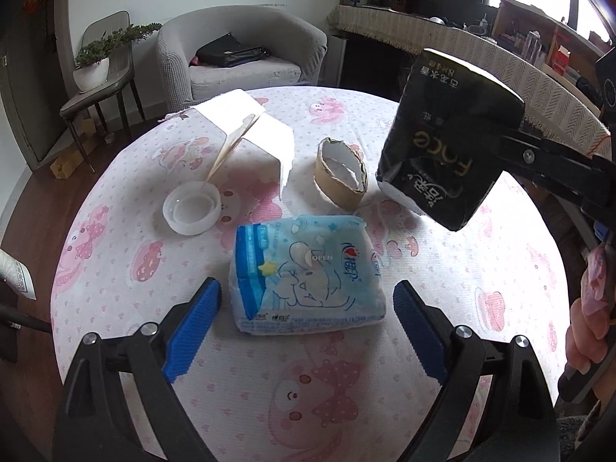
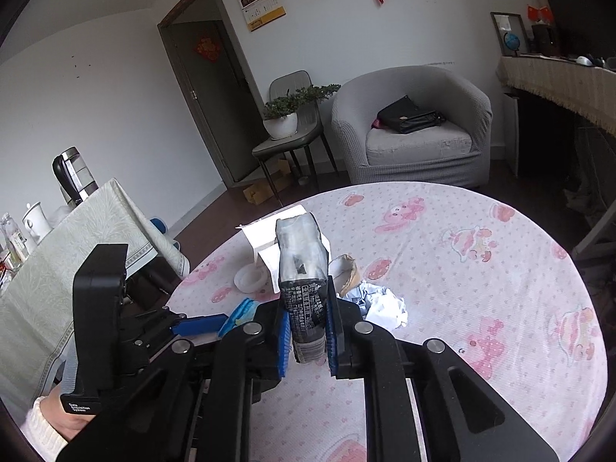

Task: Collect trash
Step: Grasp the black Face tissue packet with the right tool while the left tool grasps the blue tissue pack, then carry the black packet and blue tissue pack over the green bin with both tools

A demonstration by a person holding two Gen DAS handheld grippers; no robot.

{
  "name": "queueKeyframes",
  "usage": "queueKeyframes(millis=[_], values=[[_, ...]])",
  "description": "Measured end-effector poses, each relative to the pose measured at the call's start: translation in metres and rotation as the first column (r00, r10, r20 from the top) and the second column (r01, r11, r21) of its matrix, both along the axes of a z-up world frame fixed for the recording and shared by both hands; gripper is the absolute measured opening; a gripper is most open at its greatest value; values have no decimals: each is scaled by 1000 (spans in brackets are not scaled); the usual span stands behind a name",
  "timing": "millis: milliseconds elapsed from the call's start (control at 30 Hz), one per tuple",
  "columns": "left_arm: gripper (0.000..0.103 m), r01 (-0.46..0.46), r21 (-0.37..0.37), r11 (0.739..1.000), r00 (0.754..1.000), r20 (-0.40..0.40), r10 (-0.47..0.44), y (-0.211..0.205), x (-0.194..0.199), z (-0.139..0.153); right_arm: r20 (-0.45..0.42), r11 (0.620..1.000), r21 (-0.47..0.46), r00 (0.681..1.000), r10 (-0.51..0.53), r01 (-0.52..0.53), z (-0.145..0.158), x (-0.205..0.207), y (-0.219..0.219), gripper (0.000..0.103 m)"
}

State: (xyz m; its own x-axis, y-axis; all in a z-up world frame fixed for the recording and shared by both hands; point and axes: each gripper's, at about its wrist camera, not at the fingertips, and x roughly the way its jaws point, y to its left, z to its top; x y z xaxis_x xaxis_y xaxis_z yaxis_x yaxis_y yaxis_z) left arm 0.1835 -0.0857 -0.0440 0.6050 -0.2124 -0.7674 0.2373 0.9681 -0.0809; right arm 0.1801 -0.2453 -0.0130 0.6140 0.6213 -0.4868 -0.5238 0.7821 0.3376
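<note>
My right gripper [image 2: 307, 331] is shut on a black tissue pack [image 2: 304, 281] and holds it above the round table; the pack also shows in the left wrist view [image 1: 446, 142]. My left gripper [image 1: 308, 327] is open, its blue pads on either side of a light blue tissue pack [image 1: 308, 277] that lies on the table. Behind it lie a white plastic lid [image 1: 191, 208], a torn cardboard roll [image 1: 340, 171] and a folded white carton piece [image 1: 254, 127]. A crumpled white paper [image 2: 385, 304] lies right of the black pack.
The table wears a white cloth with pink cartoon prints [image 1: 462, 288]. Beyond it stand a grey armchair [image 1: 246, 50] with a black bag, a chair with a potted plant [image 1: 96, 65], and a fringed sideboard [image 1: 462, 38]. A side table with a kettle [image 2: 73, 173] stands at left.
</note>
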Motion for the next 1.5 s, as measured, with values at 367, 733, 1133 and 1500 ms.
queueKeyframes(millis=[367, 733, 1133, 1500], values=[[76, 5, 28, 1000, 1000, 17, -6, 0, -5, 0, 28, 1000, -14, 1000, 4, -4, 12, -11, 11, 15], [75, -36, -116, 993, 999, 24, 39, 35, -23, 12, 31, 999, -48, 999, 16, -14, 17, -19, 32, 15], [74, -93, -187, 978, 989, 93, 112, 79, -46, 39, 22, 993, -104, 998, 62, -60, 21, -27, 75, 15], [74, -169, -163, 972, 976, 111, 188, 127, -66, 43, 32, 984, -123, 990, 134, -129, 25, -37, 129, 15]])
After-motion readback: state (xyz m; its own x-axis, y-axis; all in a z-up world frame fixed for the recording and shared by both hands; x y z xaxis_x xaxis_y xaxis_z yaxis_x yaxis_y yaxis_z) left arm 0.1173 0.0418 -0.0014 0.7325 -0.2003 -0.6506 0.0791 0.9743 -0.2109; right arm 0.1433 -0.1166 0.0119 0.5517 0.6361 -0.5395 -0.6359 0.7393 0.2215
